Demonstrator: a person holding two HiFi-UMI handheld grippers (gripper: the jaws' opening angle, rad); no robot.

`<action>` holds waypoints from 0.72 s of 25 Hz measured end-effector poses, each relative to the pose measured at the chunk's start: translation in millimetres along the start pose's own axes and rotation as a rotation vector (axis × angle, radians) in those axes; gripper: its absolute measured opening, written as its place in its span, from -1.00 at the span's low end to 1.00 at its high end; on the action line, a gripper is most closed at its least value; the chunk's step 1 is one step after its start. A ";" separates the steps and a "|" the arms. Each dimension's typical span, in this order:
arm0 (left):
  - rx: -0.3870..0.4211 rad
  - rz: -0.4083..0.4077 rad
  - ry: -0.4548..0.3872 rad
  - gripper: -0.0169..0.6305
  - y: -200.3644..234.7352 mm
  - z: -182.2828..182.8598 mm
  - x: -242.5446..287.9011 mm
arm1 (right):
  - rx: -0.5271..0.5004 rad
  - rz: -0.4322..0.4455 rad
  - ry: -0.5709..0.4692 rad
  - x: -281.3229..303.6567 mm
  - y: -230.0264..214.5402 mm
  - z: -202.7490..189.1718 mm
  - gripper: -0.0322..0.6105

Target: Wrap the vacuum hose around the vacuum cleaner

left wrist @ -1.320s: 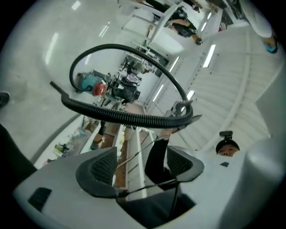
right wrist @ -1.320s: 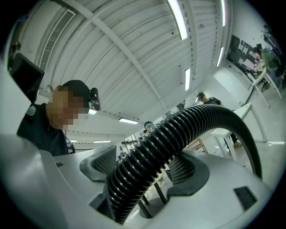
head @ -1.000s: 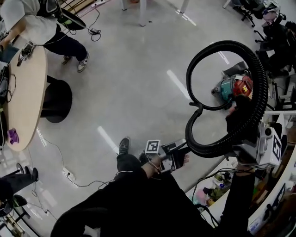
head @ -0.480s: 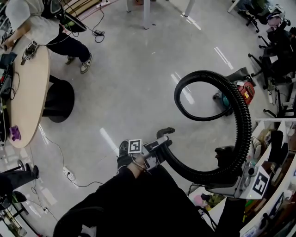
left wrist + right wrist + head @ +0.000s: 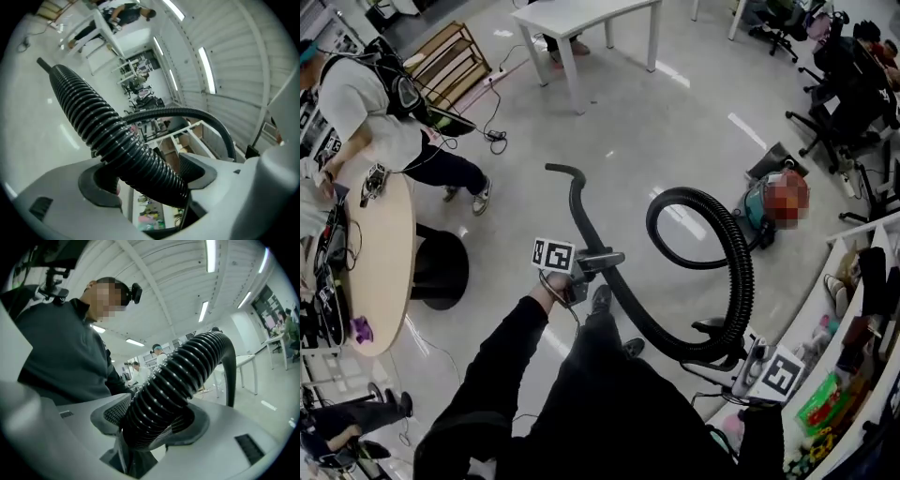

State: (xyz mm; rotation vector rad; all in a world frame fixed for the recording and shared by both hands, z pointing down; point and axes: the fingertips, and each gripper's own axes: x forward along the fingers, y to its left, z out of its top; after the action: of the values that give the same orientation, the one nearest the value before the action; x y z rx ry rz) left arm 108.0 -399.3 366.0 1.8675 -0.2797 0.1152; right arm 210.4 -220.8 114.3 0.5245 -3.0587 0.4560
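Observation:
The teal and red vacuum cleaner (image 5: 757,204) stands on the floor at the right. Its black ribbed hose (image 5: 739,272) rises from it in a loop, then runs down to my right gripper (image 5: 733,358) and across to my left gripper (image 5: 592,262). The hose's curved end (image 5: 572,183) sticks out beyond the left gripper. In the left gripper view the hose (image 5: 93,117) lies between the wide jaws of the left gripper (image 5: 150,173), which have just been closing on it. In the right gripper view the right gripper (image 5: 154,418) has just been closing, and its pads press on the hose (image 5: 183,371).
A beige round table (image 5: 380,253) and a black stool (image 5: 441,267) stand at the left, with a person beside them. A white table (image 5: 581,19) is at the top, office chairs (image 5: 844,84) at the top right, shelves (image 5: 853,309) along the right. Cables (image 5: 492,136) lie on the floor.
My left gripper has swung up and left, rolling, and has drawn the hose's end out straight. My right gripper has sunk with the hose, and the loop by the vacuum cleaner has shrunk.

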 end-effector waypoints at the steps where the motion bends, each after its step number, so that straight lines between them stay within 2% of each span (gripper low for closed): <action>1: 0.039 0.011 0.047 0.27 0.9 10.1 11.3 | -0.018 -0.037 0.026 -1.4 -7.2 -4.4 -0.13; 6: 0.122 -0.010 0.182 0.27 1.9 58.3 73.7 | -0.022 -0.209 0.098 -18.6 -59.4 -1.8 -0.14; 12: 0.176 -0.138 0.384 0.27 -2.6 116.5 164.5 | 0.072 -0.462 0.011 -35.4 -141.0 38.7 -0.14; 18: 0.179 -0.219 0.519 0.28 -6.7 142.6 232.9 | 0.086 -0.597 -0.012 -69.2 -208.3 70.7 -0.13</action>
State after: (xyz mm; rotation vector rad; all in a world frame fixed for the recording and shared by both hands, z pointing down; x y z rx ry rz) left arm 326.0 -563.9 366.5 1.9561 0.3007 0.4768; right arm 346.9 -406.1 101.8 1.3770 -2.6966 0.5500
